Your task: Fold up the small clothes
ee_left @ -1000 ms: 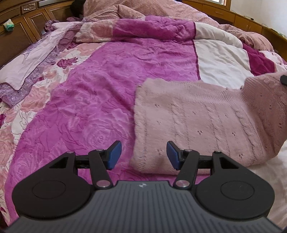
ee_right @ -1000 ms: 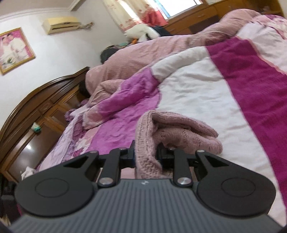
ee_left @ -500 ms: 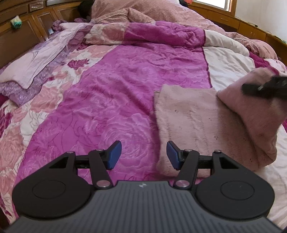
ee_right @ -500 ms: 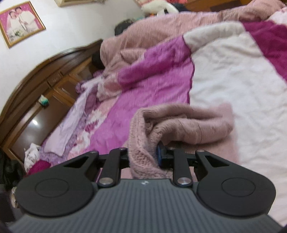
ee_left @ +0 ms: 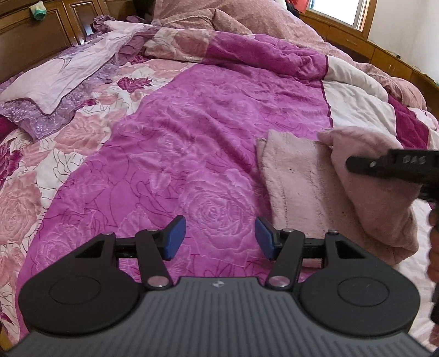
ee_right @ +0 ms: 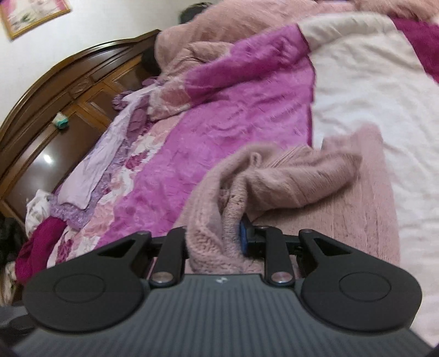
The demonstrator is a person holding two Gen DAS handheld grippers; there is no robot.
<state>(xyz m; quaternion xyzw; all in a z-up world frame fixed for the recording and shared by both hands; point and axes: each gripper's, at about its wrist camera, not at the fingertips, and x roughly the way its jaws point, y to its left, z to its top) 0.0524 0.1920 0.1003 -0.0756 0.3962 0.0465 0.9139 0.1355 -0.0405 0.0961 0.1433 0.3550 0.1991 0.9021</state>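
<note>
Dark wood headboard [ee_left: 33,35] is seen far left in the left wrist view, a small green item [ee_left: 38,8] on its ledge. A lilac pillowcase [ee_left: 63,79] is laid next to it, on a rose-print sheet [ee_left: 33,170]. The middle is covered by a magenta blanket [ee_left: 205,131], bunched toward the top; a white panel [ee_left: 356,107] follows on its right.

Left gripper [ee_left: 220,238] is held over bare magenta blanket, jaws released, nothing between the blue pads [ee_left: 175,236].

Pink knit sweater [ee_left: 299,186] is laid right of that gripper, across the magenta/white seam. Its lower layer is flat; its right part is lifted and folded over toward the left.

Right gripper [ee_left: 389,166] is seen at the far right edge, against the raised fold; its tips are hidden there.

In the right wrist view the headboard [ee_right: 55,109] is again at left, then pillowcase [ee_right: 104,153], blanket [ee_right: 219,123], white panel [ee_right: 370,90]. The right gripper [ee_right: 216,241] is clenched on a bunched sweater [ee_right: 288,181] edge, knit packed between the pads; only the right blue pad [ee_right: 242,239] is visible. The flat layer is spread beneath and to the right. Frame is motion-blurred.
</note>
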